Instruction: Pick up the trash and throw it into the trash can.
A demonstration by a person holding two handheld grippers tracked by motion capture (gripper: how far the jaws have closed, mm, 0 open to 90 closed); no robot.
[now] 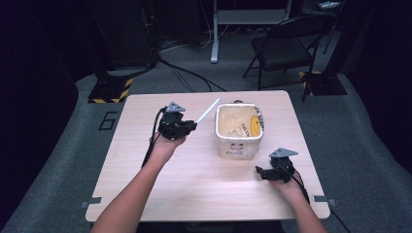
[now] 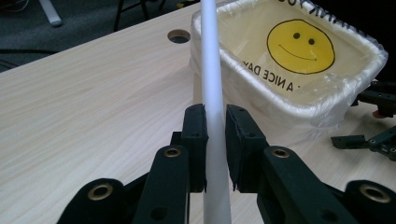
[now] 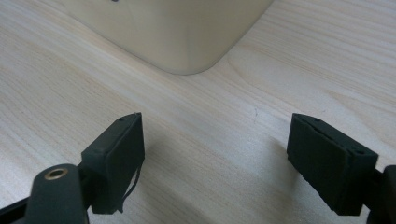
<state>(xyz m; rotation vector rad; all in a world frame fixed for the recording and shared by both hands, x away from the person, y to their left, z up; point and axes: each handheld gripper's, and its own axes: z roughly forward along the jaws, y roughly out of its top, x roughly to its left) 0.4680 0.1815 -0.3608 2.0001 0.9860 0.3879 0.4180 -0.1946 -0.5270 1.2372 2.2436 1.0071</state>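
A long white plastic stick [image 2: 211, 84] is pinched between the black jaws of the left hand-held gripper [image 1: 177, 124], which is held above the pale wooden counter [image 1: 194, 179] with the forearm reaching in from the lower edge. The stick is angled up and toward the rim of a cream rectangular bin lined with a clear smiley-face plastic bag [image 1: 239, 130], just beside it. The right hand-held gripper [image 1: 273, 171] is rested low on the counter near the bin's corner, its jaws spread wide apart with nothing between them, the wrist kept close to the counter's near edge.
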